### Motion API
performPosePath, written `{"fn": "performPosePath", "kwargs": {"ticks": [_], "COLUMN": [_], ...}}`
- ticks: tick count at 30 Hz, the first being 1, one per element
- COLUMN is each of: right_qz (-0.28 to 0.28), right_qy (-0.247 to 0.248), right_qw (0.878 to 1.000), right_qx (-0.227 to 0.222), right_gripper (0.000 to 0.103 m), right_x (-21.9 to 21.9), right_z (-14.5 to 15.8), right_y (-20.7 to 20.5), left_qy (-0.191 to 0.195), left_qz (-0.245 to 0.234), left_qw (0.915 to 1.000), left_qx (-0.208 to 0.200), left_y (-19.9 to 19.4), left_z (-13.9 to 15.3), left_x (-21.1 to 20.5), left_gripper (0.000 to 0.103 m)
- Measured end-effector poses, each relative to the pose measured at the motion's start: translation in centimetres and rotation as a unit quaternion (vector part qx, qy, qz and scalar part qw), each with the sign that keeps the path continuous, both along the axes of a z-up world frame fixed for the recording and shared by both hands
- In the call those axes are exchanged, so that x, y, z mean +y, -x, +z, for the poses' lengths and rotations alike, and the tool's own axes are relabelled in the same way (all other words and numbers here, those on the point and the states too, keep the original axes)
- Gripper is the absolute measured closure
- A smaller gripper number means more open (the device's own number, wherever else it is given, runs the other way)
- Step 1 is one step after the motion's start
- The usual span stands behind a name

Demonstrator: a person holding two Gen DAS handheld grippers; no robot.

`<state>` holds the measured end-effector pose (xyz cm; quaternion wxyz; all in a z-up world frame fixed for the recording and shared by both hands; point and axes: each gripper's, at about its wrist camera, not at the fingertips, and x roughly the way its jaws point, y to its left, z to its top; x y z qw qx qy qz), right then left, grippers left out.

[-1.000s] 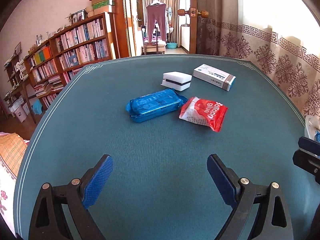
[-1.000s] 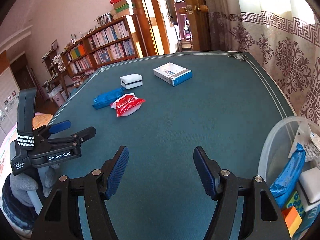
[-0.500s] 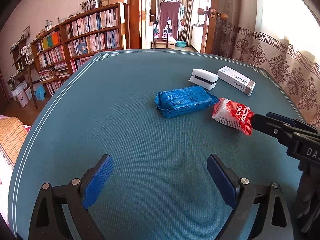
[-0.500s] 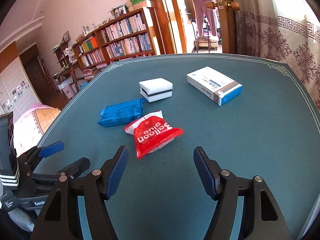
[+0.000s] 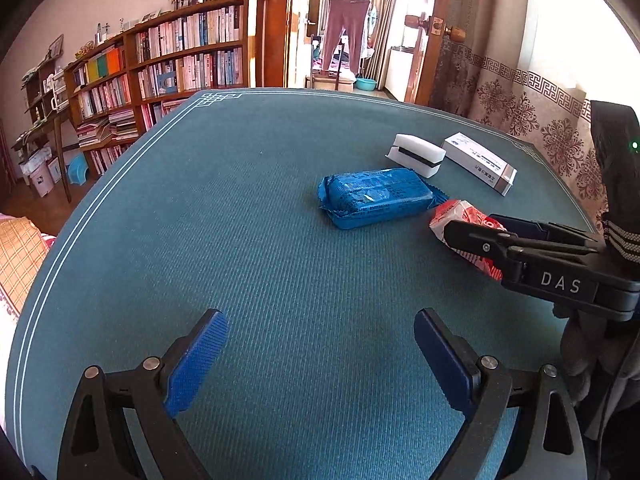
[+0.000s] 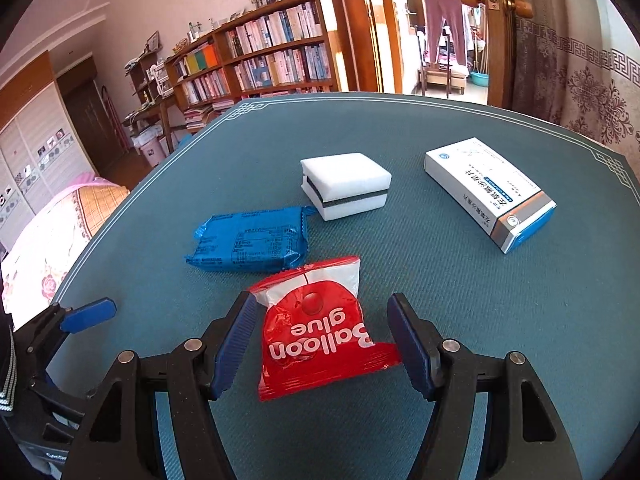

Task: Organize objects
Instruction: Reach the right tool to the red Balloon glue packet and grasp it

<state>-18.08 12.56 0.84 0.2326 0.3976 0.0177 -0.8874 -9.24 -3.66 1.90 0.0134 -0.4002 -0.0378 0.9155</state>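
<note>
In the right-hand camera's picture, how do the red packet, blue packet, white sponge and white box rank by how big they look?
1. Red packet, though it lies nearest the camera, which inflates it.
2. White box and blue packet: too alike to separate.
3. White sponge, smallest.

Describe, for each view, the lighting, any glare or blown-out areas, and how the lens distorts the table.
Left wrist view: daylight blows out the curtain at upper right; the table edge bows into a curve; dark corners frame the picture; the blue packet is sharp. Right wrist view: even light, a washed-out curtain; the table rim curves; the red packet reads clearly between the open right gripper.
</note>
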Motion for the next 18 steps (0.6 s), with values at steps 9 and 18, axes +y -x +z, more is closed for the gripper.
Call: {"fn": "performPosePath", "kwargs": {"ticks": [9,18], "right_qz": [-0.013,-0.038], "right_qy": [-0.015,0.004], "right_qw": [1.000,0.999], "right_qx": [0.008,0.003], "right_gripper": [0.052,0.053], "right_x": [-0.1,1.5], "right_z": [-0.3,-0.2], "right_y": [-0.5,-2.3], "left_qy": [0.003,0.003], "left_qz": [-0.002,0.004], "left_qw": [1.0000,1.0000], "left_qx": [0.000,-0.003], "left_y": [0.1,0.2], "left_z": [0.0,-0.2], "left_x": [0.1,0.1], "left_gripper": [0.006,0.006]}}
